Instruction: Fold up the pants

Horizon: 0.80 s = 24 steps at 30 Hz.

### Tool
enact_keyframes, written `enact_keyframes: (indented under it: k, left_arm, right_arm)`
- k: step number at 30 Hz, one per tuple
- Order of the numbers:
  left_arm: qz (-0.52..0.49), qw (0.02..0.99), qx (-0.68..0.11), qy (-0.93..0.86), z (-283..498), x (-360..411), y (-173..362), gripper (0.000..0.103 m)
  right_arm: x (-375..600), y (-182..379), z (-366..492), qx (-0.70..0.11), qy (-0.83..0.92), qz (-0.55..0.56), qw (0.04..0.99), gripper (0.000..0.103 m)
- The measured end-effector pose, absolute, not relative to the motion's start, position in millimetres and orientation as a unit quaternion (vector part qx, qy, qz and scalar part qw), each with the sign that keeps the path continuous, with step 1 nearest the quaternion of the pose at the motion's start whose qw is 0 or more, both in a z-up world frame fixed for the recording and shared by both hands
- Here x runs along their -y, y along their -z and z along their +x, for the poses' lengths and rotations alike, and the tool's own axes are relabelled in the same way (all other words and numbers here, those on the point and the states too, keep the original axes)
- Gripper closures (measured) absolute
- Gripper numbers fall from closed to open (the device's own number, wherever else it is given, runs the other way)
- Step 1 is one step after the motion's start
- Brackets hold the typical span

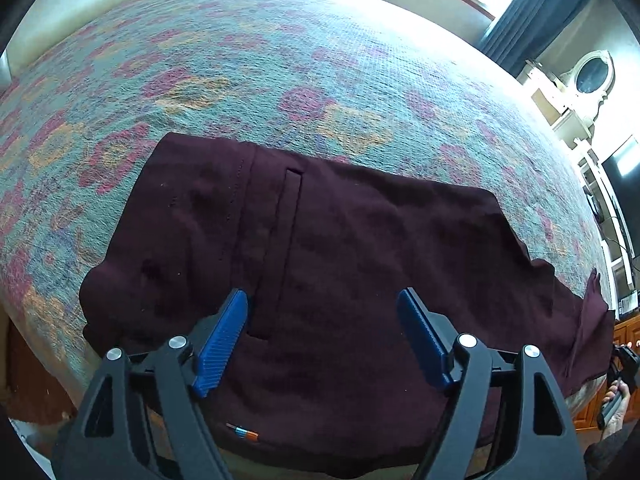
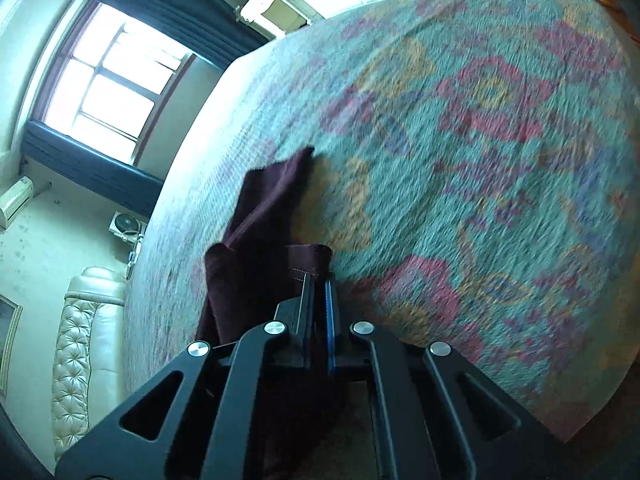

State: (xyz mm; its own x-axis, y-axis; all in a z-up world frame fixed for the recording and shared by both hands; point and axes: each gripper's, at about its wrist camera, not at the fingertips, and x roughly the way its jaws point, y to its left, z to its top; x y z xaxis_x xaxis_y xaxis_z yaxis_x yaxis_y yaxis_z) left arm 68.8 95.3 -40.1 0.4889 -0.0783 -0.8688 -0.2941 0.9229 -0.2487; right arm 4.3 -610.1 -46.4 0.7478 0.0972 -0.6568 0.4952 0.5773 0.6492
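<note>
One lengthwise fold looks done: maroon pants [image 1: 320, 248] lie flat on the patterned bed [image 1: 280, 60]. Left tongs [image 1: 322, 308] gape above them, empty; right tongs [image 2: 318, 280] pinch a leg hem. Crosswise folds remain.

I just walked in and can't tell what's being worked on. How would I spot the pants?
Look at the big bed covered by a teal bedspread with pink and orange flowers. Near its front edge lie the pants, a flat dark maroon garment with a long slit pocket. They are the only plain, dark thing on that patterned cover, and the right gripper pinches one end of them.
</note>
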Motion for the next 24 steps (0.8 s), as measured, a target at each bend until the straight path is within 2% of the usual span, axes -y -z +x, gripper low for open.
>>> enact_keyframes:
  k: [4,8,10,12,14,18,19,20,24]
  left_arm:
    - [-0.187,0.845,-0.496,-0.063,66.5,-95.4,41.5,0.026]
    - [-0.177,0.849,-0.493,-0.065,65.0,-91.8,42.9,0.024]
    - [-0.169,0.851,-0.493,-0.066,64.5,-87.8,43.5,0.023]
    - [-0.162,0.852,-0.494,-0.066,65.3,-86.1,43.8,0.022]
    - [-0.159,0.852,-0.495,-0.065,66.1,-85.1,44.2,0.021]
    - [-0.165,0.852,-0.492,-0.065,66.8,-86.5,45.1,0.019]
    - [-0.168,0.852,-0.491,-0.066,66.6,-87.3,45.2,0.019]
    - [-0.171,0.853,-0.489,-0.066,66.5,-87.9,45.4,0.019]
    - [-0.178,0.854,-0.484,-0.067,66.9,-89.5,46.4,0.018]
  right_arm:
    - [643.2,31.2,-1.8,-0.336,0.177,0.389,0.840,0.099]
    - [654.0,71.9,1.9,-0.397,0.192,0.385,0.811,0.097]
    - [664.6,81.3,-7.3,-0.375,0.239,0.406,0.798,0.091]
    - [670.0,65.6,-16.2,-0.338,0.279,0.407,0.802,0.089]
    - [665.4,45.8,-6.7,-0.300,0.241,0.435,0.814,0.089]
    - [607.1,14.6,71.1,-0.302,0.091,0.443,0.840,0.085]
    - [594.0,11.0,91.0,-0.306,0.064,0.445,0.839,0.079]
    - [578.4,13.0,118.9,-0.316,0.031,0.448,0.836,0.076]
    - [542.0,51.4,193.6,-0.382,0.011,0.446,0.809,0.076]
